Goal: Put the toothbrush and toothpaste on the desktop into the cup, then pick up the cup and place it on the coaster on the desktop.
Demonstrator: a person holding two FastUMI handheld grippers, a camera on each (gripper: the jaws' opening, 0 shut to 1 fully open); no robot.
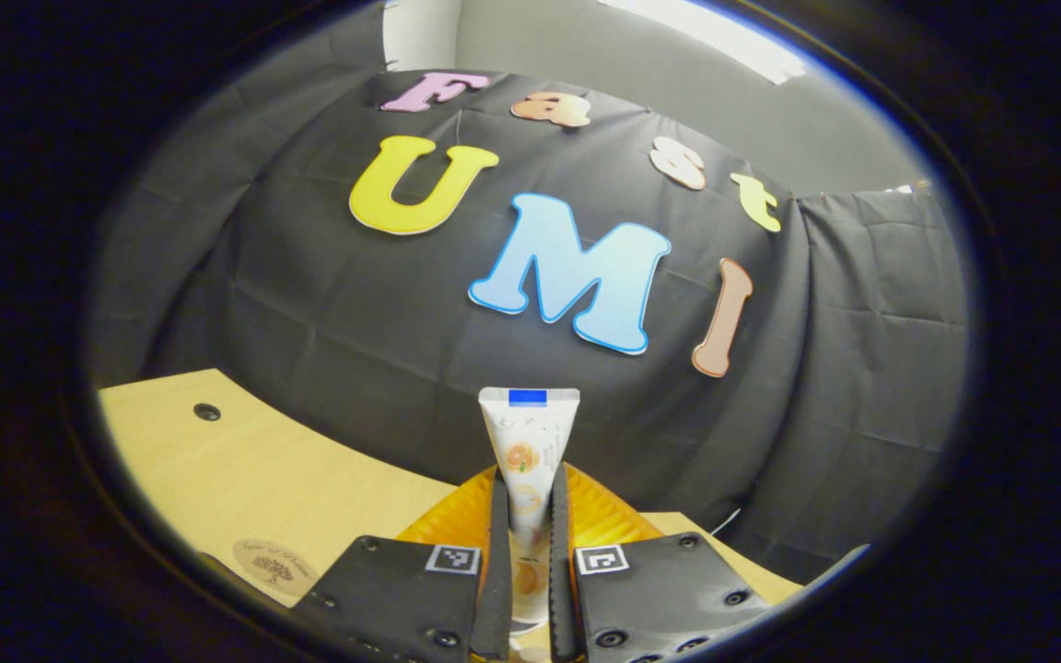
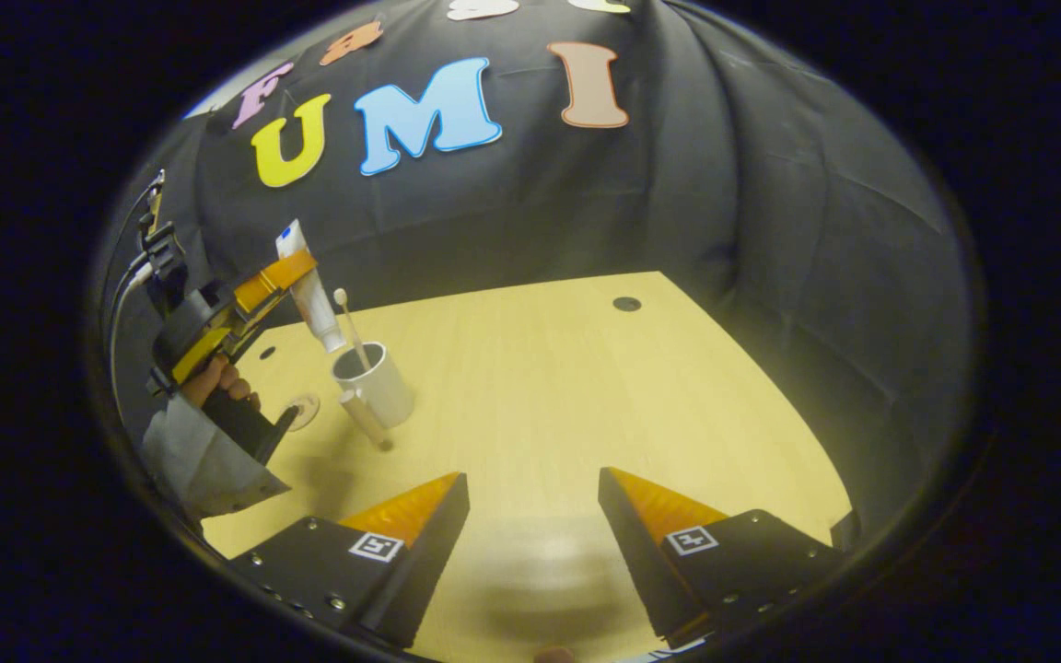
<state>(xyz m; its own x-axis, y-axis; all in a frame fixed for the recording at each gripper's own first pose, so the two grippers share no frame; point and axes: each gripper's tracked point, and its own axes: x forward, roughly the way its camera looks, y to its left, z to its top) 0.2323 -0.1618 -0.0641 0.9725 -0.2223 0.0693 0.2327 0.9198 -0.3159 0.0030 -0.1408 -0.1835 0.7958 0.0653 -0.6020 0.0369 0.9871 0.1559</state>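
Left claw grips the toothpaste above the cup, frame left; right claw open, bottom centre.

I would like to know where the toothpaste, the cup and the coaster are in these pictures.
toothpaste (image 1: 525, 451): left gripper view, middle of the tube above the fingers.
cup (image 2: 379, 385): right gripper view, its white side wall.
coaster (image 1: 273, 563): left gripper view, its printed top face.

One toothpaste tube, one toothbrush, one cup, one coaster, two grippers: left gripper, right gripper.
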